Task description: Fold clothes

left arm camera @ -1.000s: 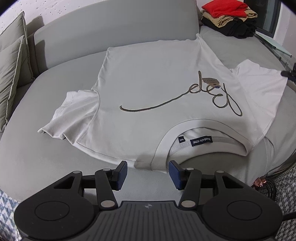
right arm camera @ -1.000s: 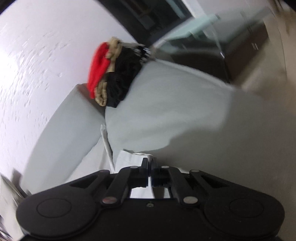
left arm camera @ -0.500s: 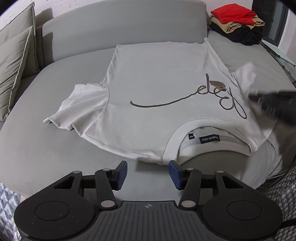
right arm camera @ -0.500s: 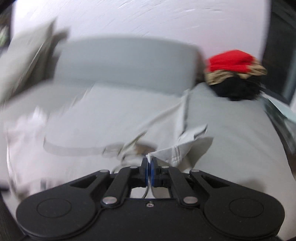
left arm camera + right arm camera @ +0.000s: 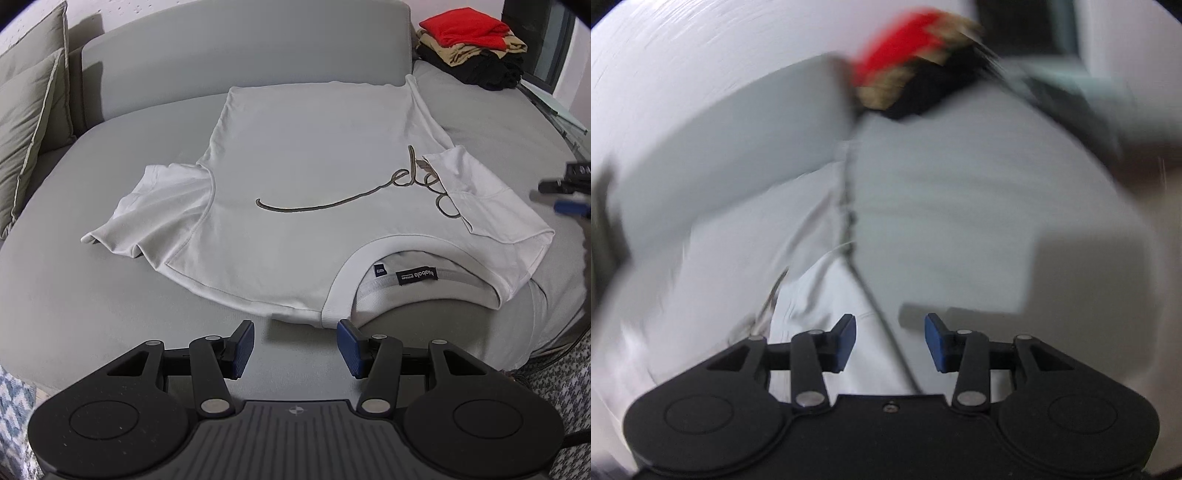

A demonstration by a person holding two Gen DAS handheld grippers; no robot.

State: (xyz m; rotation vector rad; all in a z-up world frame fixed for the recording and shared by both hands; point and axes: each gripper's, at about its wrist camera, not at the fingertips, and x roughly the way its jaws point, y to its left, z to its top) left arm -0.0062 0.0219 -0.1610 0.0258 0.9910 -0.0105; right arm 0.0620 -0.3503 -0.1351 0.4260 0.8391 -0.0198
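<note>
Left gripper (image 5: pixel 296 349): fingers apart, nothing between them, hovering just short of the collar hem at 12 o'clock. Right gripper (image 5: pixel 890 343): fingers opening, no cloth pinched between them, white fabric lying below; view blurred. White t-shirt (image 5: pixel 314 177) lies face-up and flat on the grey sofa (image 5: pixel 92 314), neck toward the left wrist camera, script print across the chest. Right-side sleeve (image 5: pixel 476 192) is folded in over the print at 2 o'clock; left-side sleeve (image 5: pixel 159 214) is spread out at 10 o'clock. Stack of folded clothes (image 5: pixel 472 48) sits at 1 o'clock, well apart. Shirt looks light, limp, thin cotton; it should drape and crease easily. Best pinch: sleeve hem or shoulder seam, a single layer edge.
</note>
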